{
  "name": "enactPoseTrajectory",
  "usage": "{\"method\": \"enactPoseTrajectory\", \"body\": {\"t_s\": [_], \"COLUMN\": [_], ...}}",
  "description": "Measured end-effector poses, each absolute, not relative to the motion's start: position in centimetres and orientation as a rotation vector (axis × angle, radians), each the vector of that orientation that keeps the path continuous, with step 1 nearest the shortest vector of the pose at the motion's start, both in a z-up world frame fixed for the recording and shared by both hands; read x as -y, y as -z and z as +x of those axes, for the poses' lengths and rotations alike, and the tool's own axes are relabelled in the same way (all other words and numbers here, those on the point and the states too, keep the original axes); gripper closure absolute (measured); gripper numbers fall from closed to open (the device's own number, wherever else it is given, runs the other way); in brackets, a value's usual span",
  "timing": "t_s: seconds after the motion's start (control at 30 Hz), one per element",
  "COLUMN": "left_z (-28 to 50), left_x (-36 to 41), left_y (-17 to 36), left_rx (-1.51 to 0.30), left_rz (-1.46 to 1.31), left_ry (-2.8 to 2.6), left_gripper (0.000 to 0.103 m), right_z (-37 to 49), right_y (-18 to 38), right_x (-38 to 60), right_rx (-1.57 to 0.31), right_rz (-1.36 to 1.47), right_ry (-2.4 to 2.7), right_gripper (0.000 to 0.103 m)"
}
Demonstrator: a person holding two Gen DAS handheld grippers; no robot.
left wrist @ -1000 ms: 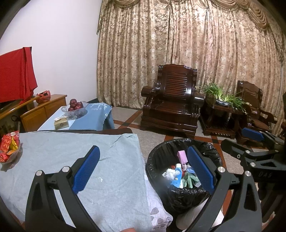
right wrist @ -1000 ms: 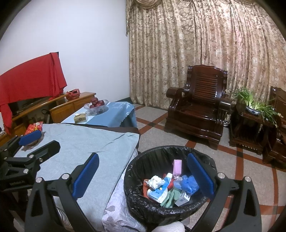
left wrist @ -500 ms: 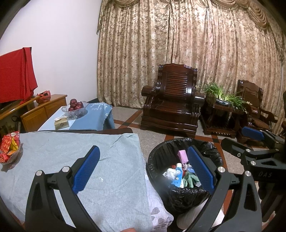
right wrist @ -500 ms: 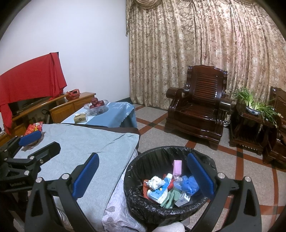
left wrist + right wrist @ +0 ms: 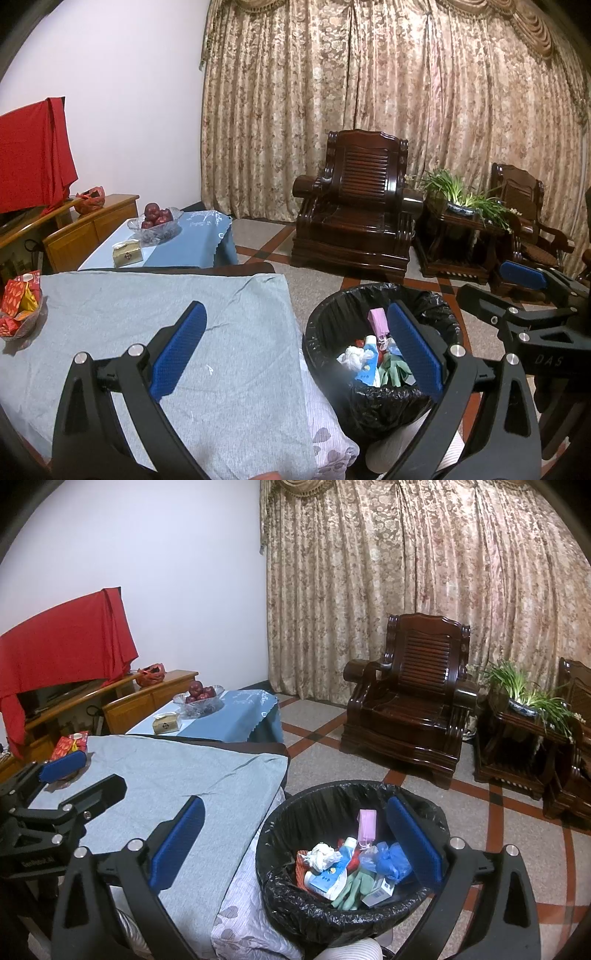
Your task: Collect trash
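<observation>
The left tongs (image 5: 291,350) stand wide apart with nothing between their blue pads, one finger over the grey-blue cloth-covered table (image 5: 155,332) and the other over the round bin lined with a black plastic bag (image 5: 325,325). The right tongs (image 5: 293,836) are likewise spread and empty, straddling the table edge and the same bin (image 5: 314,805), which stands on the floor just beside the table corner, under and ahead of the right finger of each pair. The collected trash lies inside it: a pink flat packet (image 5: 366,827) stands nearly upright against the far wall, long axis vertical; a crumpled white tissue (image 5: 323,854) sits to its left; a blue-and-white tube (image 5: 330,877) lies slanted, its cap end pointing up toward the packet; pale green rubber gloves (image 5: 352,886) lie with fingers pointing toward the near rim; a crumpled blue plastic glove (image 5: 391,860) rests beside the right finger; a small white box (image 5: 378,888) lies near the front. Far left of the left tongs, a glass dish of red packets (image 5: 20,314) sits on the table. Ahead of both tongs, a glass bowl of red apples (image 5: 157,219) and a small gold box (image 5: 127,254) rest on a lower blue-covered table (image 5: 199,240).
</observation>
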State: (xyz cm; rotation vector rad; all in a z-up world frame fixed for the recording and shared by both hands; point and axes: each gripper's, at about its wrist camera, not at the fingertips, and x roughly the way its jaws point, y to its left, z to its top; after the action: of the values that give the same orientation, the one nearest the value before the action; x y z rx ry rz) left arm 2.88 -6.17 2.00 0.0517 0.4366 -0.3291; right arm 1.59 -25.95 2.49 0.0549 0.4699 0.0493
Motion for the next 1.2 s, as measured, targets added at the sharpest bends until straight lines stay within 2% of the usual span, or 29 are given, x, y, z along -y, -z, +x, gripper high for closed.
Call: {"method": "enactPoseTrajectory", "body": {"t_s": [1.2], "left_z": [2.94], "left_x": [6.01], "left_y": [-1.77], "left_rx": [-0.443], "left_rz": [0.055], "left_ry": [0.327], "left_gripper": [0.007], "right_z": [1.69], "right_y": [-2.29], "right_x": [25.9], "right_rx": [-0.474], "right_rz": [0.057], "right_ry": [-0.051], "right_gripper": [0.006]}}
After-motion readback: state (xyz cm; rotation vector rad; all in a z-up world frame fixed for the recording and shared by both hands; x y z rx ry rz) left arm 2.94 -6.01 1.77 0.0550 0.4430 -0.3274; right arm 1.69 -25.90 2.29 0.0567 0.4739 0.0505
